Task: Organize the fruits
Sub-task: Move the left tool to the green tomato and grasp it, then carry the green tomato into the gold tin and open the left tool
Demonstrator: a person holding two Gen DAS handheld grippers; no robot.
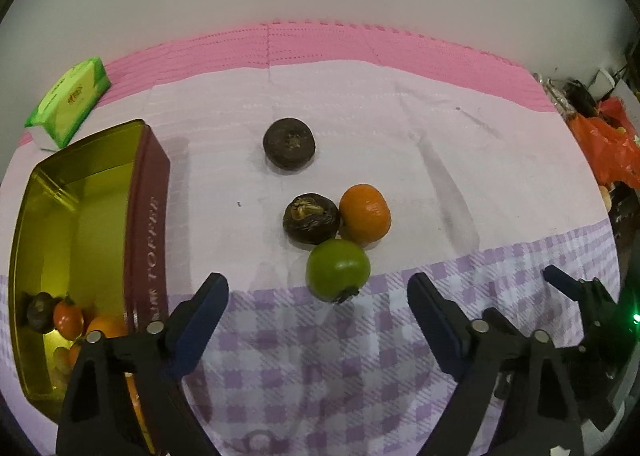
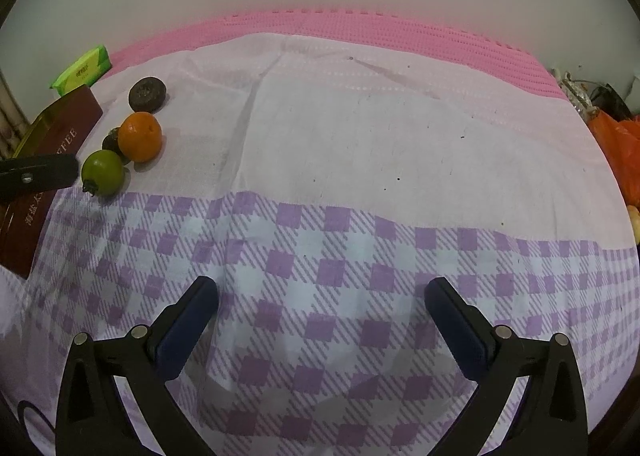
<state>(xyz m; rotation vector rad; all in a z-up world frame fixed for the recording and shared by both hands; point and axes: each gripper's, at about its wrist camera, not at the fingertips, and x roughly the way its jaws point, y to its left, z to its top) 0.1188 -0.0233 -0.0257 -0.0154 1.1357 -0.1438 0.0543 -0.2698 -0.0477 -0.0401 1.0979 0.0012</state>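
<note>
A green fruit (image 1: 338,274) (image 2: 103,172) lies on the cloth, just ahead of my left gripper (image 1: 317,282), whose jaws stand open on either side of it without touching. Behind it an orange (image 1: 365,213) (image 2: 141,137) and a dark brown fruit (image 1: 311,219) (image 2: 110,141) touch each other. A second dark fruit (image 1: 289,143) (image 2: 147,94) sits apart, farther back. The gold-lined red tin (image 1: 146,215) (image 2: 60,131) on the left holds several fruits (image 1: 66,320) at its near end. My right gripper (image 2: 320,284) hangs open over bare checked cloth, nothing between its fingers.
A green tissue pack (image 1: 70,101) (image 2: 82,71) lies behind the tin. An orange plastic bag (image 1: 608,151) (image 2: 616,143) and clutter sit past the right edge. A pink mat (image 1: 320,43) runs along the wall. A left gripper finger (image 2: 36,173) shows at the right wrist view's left.
</note>
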